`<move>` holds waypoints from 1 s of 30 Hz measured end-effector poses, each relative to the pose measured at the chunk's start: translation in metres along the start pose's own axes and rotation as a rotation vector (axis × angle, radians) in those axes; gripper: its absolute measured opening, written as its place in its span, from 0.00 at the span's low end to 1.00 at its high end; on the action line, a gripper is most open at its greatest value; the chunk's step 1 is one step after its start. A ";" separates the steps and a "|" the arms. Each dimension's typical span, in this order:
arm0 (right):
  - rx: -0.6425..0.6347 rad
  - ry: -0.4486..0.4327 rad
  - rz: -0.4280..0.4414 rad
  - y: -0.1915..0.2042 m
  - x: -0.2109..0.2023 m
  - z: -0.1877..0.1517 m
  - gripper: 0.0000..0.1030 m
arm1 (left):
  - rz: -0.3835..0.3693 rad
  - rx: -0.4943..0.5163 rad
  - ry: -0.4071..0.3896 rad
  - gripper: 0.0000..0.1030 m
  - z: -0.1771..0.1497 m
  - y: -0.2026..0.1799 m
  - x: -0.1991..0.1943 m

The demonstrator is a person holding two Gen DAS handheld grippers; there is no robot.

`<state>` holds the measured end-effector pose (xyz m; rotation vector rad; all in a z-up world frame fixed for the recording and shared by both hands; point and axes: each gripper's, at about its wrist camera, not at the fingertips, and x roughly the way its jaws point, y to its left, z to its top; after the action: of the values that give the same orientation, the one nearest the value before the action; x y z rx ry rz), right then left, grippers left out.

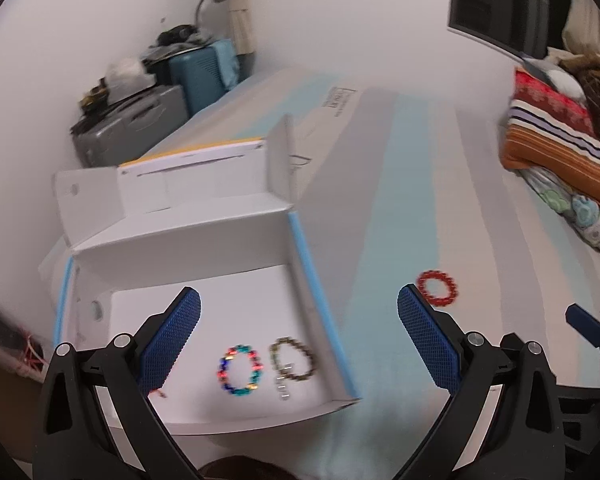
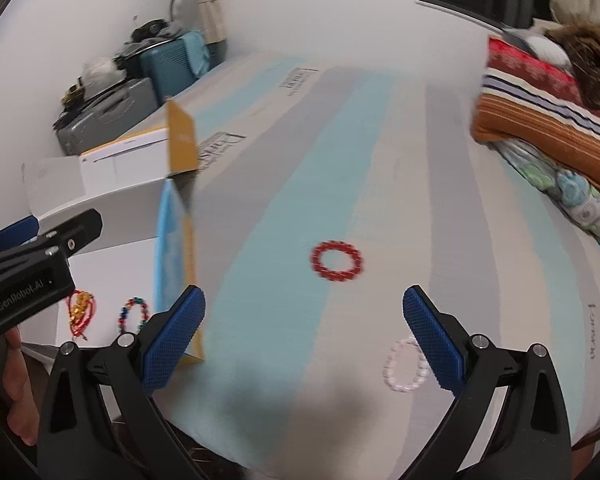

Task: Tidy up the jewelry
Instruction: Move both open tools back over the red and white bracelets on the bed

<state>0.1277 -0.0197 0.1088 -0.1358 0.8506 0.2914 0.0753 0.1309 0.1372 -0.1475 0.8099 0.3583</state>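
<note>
Blue-padded left claw [image 1: 299, 336] spread wide, empty, hovering over open white box [image 1: 300, 216]. Right claw [image 2: 304, 334] also spread, gripping nothing, above striped bed [image 2: 284, 208]. Boxed already: multicolour bracelet [image 1: 240, 370], olive bead bracelet [image 1: 294, 364], red-gold piece [image 2: 81, 312] at box's near-left corner. Left out on bed: pale pink bracelet [image 2: 405, 369] just beside right claw's pad, red bracelet [image 2: 337, 261] farther ahead. Roughly three in, two to go, judging by layout. Suitcases [image 1: 152, 96] far back, irrelevant.

White walls [image 2: 320, 8], suitcases [image 1: 156, 100] in the corner, folded blankets [image 2: 540, 120] right.
</note>
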 end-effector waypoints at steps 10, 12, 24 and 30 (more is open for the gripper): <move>0.088 0.040 -0.065 -0.081 0.022 -0.023 0.92 | -0.061 0.119 0.042 0.94 -0.001 -0.091 0.043; 0.106 0.057 -0.068 -0.095 0.031 -0.031 0.92 | -0.074 0.144 0.057 0.94 -0.004 -0.113 0.057; 0.215 0.157 -0.085 -0.160 0.090 -0.080 0.92 | -0.140 0.194 0.176 0.94 -0.034 -0.189 0.143; 0.227 0.197 -0.069 -0.168 0.115 -0.098 0.92 | -0.147 0.204 0.222 0.94 -0.045 -0.205 0.187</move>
<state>0.1798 -0.1797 -0.0421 0.0187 1.0661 0.1164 0.2383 -0.0235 -0.0312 -0.0563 1.0433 0.1198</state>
